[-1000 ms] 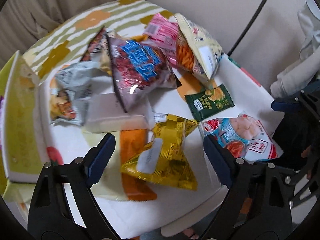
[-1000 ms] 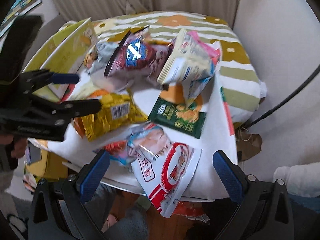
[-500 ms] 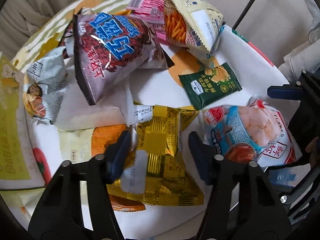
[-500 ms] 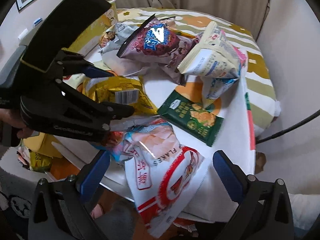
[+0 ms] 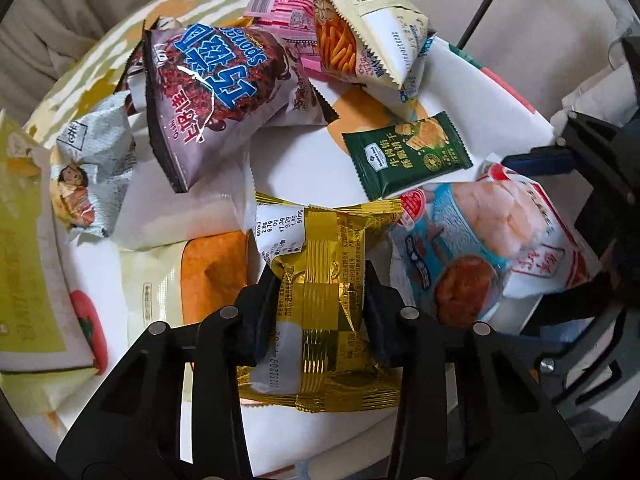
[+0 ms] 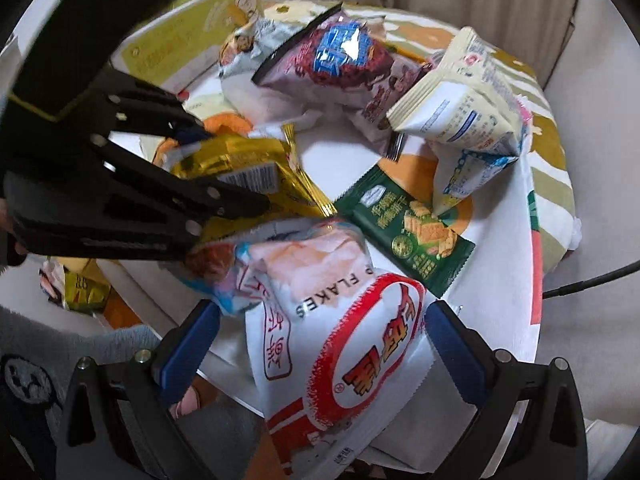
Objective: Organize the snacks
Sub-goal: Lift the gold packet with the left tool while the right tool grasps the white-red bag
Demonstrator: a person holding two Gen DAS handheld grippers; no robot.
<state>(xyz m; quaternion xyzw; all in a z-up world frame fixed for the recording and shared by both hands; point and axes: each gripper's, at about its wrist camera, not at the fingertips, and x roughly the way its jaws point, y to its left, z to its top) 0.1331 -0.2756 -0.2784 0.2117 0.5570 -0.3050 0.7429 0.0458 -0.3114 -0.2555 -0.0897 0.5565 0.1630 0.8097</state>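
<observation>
My left gripper (image 5: 322,280) is shut on a gold foil snack packet (image 5: 332,320), pinching its middle low over the table; both also show in the right wrist view, the packet (image 6: 240,168) between the black fingers (image 6: 224,200). My right gripper (image 6: 320,336) is open, its blue pads on either side of a white and red shrimp flakes bag (image 6: 352,340) at the table's near edge. That bag (image 5: 492,248) lies right of the gold packet. A dark green cracker packet (image 5: 408,152) lies flat behind it.
A purple chocolate snack bag (image 5: 216,92), a cream fries bag (image 5: 360,28), a pink packet (image 5: 280,8) and a grey packet (image 5: 88,172) are heaped at the back of the white tablecloth (image 5: 296,160). A yellow-green box (image 5: 24,248) stands at the left. A black cable (image 6: 592,284) runs right.
My left gripper moved forward and closed from wide open onto the gold packet. My right gripper moved in so its open pads flank the shrimp flakes bag.
</observation>
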